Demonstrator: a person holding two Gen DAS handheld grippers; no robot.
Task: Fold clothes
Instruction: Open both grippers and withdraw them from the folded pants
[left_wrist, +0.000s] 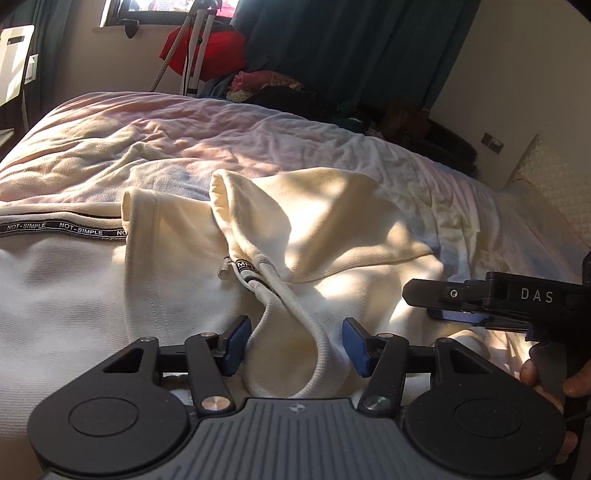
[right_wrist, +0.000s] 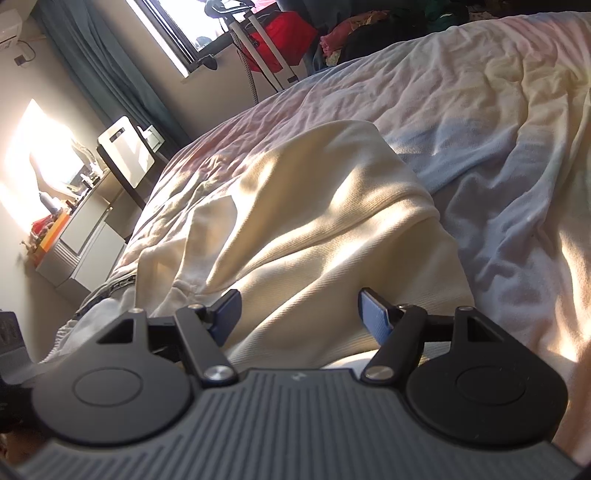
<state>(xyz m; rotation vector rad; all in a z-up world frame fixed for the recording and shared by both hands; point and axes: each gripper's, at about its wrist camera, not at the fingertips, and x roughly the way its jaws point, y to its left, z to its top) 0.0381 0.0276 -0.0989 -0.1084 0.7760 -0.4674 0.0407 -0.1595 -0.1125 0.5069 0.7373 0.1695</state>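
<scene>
Rumpled bed (left_wrist: 221, 122) carrying cream hoodie (left_wrist: 332, 221); we are straddling its ribbed cuff (left_wrist: 295, 354) with left claw (left_wrist: 295, 345), pads apart, not gripping. Right claw (right_wrist: 299, 314) gaping, right of cuff.

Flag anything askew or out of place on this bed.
The cream hoodie lies rumpled, not flat: its hood is bunched and flopped sideways, a ribbed hem loop curls up between the left gripper's open pads, and one taped sleeve trails off left. Nothing looks damaged or spilled.
</scene>
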